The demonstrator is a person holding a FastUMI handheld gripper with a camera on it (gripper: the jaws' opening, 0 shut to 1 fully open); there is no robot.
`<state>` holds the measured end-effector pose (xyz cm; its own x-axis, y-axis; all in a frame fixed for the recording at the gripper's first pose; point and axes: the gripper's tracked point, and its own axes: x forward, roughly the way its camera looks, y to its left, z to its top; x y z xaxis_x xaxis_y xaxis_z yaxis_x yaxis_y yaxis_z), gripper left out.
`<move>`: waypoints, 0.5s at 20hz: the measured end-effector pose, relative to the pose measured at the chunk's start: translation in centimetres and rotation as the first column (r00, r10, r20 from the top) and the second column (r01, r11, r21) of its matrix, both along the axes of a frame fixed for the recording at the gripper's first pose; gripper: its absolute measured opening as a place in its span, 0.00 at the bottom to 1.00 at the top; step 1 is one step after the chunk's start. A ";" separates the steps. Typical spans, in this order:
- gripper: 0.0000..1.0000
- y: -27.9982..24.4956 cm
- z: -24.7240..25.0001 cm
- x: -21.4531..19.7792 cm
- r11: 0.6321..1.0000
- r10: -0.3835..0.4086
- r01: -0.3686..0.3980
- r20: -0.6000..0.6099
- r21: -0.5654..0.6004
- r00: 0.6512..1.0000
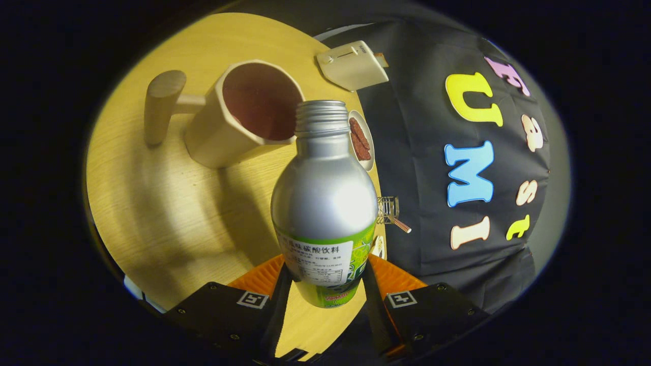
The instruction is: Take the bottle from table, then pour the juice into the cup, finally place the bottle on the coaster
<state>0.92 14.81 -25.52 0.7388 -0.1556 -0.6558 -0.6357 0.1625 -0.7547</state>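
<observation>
Two fingers of the gripper (pixel 325 284) clamp the bottle's (pixel 324 203) lower body, its open neck tilted toward the cup (pixel 244 114).

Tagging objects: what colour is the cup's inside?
Dark reddish-brown inside the cream cup, seen best in the gripper view.

A round table (pixel 168 203) with a light wooden top takes most of the scene, and warm light falls on it, so soft shadows lie across the wood grain. Behind the table hangs the black cloth wall (pixel 417 168) of the booth, with folds in it. On the far part of the table stand a white boxy device (pixel 352 65), a small plate (pixel 367 141) with dark red pieces, and a small wire basket (pixel 388 208) near the table edge.
</observation>
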 end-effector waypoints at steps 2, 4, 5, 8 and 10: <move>0.70 -0.3 0.2 0.2 0.999 -0.004 0.004 -0.009 -0.036 1.000; 0.70 -0.5 0.5 0.2 0.997 -0.010 0.009 -0.018 -0.072 1.000; 0.70 -0.5 0.7 0.3 0.996 -0.010 0.008 -0.021 -0.090 1.000; 0.70 -0.5 1.3 0.6 0.989 0.000 -0.004 -0.022 -0.150 1.000; 0.70 -0.4 1.4 0.6 0.984 0.006 -0.011 -0.027 -0.178 1.000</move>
